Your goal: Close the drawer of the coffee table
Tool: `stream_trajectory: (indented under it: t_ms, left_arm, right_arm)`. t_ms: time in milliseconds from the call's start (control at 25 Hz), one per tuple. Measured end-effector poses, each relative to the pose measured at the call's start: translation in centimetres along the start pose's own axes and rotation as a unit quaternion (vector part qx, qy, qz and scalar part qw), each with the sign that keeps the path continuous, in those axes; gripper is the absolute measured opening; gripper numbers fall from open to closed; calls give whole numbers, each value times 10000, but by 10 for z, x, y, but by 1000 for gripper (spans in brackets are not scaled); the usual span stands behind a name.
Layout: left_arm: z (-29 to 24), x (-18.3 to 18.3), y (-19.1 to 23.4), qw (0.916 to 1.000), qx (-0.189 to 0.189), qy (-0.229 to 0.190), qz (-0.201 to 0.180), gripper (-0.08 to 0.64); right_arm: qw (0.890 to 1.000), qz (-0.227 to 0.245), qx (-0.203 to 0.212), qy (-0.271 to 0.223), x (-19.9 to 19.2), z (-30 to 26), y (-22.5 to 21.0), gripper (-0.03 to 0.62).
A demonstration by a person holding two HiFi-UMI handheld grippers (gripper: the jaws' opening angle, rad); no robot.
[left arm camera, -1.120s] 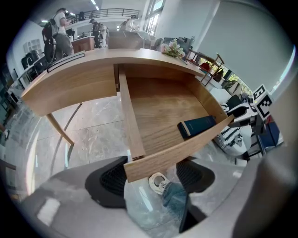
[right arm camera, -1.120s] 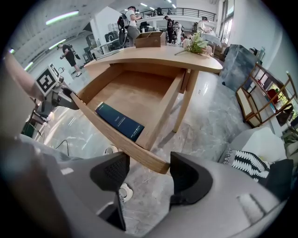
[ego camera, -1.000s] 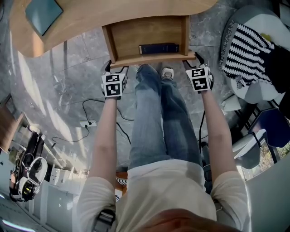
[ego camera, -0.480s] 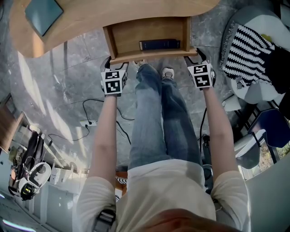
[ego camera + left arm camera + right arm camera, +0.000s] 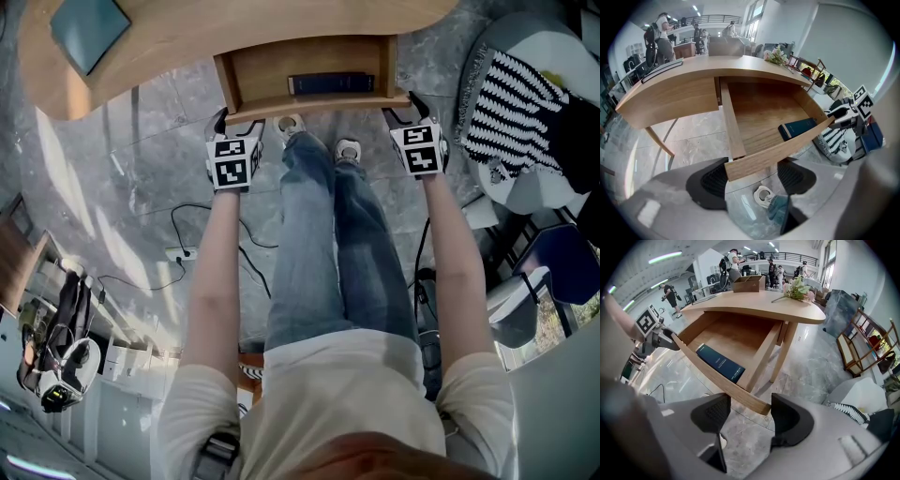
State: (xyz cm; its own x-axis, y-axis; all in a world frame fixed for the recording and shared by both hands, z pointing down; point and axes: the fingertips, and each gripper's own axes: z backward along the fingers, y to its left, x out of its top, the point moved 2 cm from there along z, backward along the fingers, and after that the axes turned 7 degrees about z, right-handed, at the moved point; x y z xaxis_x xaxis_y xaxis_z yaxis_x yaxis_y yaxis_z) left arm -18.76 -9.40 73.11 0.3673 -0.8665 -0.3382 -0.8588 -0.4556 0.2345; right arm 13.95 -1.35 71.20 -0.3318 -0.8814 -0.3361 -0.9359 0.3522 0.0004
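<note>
The wooden drawer stands partly out from under the coffee table, with a dark blue book inside. My left gripper is open at the left end of the drawer front. That end lies between its jaws, against the left pad. My right gripper is open at the right end, whose corner sits in the gap between its jaws. The book lies by the drawer's right wall.
A teal book lies on the tabletop, and flowers sit at its far edge. The person's legs stand between my arms. A striped cushion is to the right; cables run over the marble floor. A table leg stands beside the drawer.
Both grippers have moved toward the table, staying at the drawer front's ends. The drawer has slid further in under the tabletop, and less of its inside shows.
</note>
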Motion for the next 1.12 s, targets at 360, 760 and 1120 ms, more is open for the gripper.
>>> stream_trajectory:
  t_ms: [360, 760, 1120]
  left_arm:
    - [-3, 18, 6, 9999, -11, -132, -31, 331]
    - [-6, 41, 11, 9994, -27, -348, -59, 331]
    - [-5, 60, 13, 9984, -63, -559, -63, 331]
  right_arm:
    - [9999, 32, -36, -88, 16, -4, -9, 270]
    - [9995, 131, -111, -247, 37, -6, -24, 270]
    - [9990, 226, -128, -363, 52, -6, -36, 268]
